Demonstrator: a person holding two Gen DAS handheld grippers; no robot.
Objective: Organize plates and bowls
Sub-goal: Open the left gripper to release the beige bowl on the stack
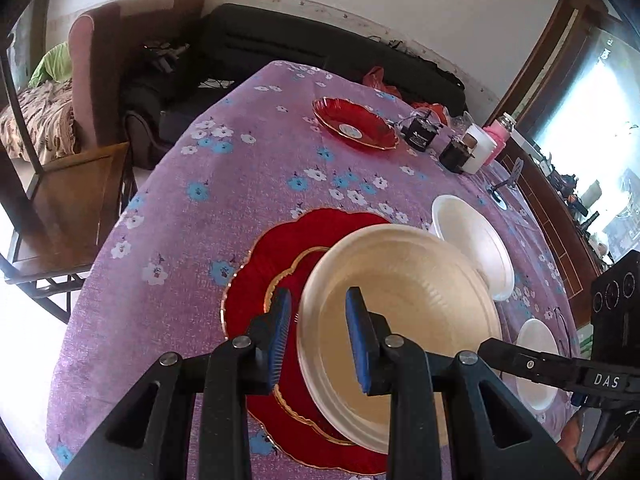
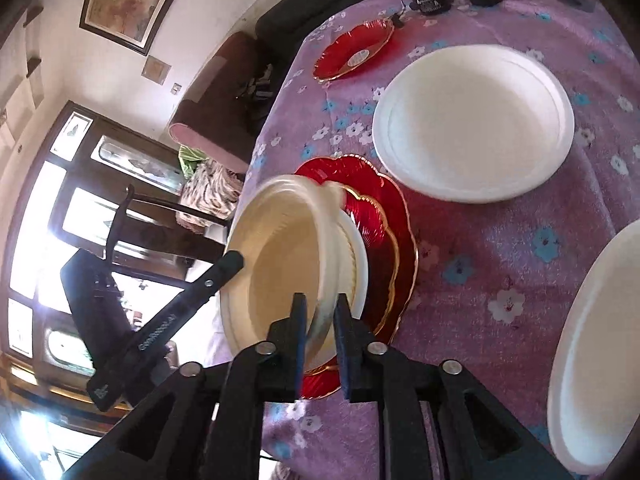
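A cream foam bowl point(image 1: 400, 312) hangs tilted over a large red scalloped plate point(image 1: 256, 280) on the purple flowered tablecloth. My right gripper point(image 2: 322, 332) is shut on the bowl's rim point(image 2: 280, 248), with another white bowl nested just under it. My left gripper point(image 1: 320, 332) is open, its fingers straddling the bowl's near rim without clamping it. The right gripper's finger point(image 1: 532, 364) reaches in from the right. The large red plate point(image 2: 396, 232) lies beneath the bowl.
A small red plate point(image 1: 354, 122) lies at the far side. White foam plates point(image 1: 472, 240) point(image 1: 536, 364) lie to the right, also in the right wrist view point(image 2: 472, 120) point(image 2: 596, 352). Black boxes point(image 1: 420, 132) and jars point(image 1: 486, 144) stand at the far right. A wooden chair point(image 1: 68, 208) stands left.
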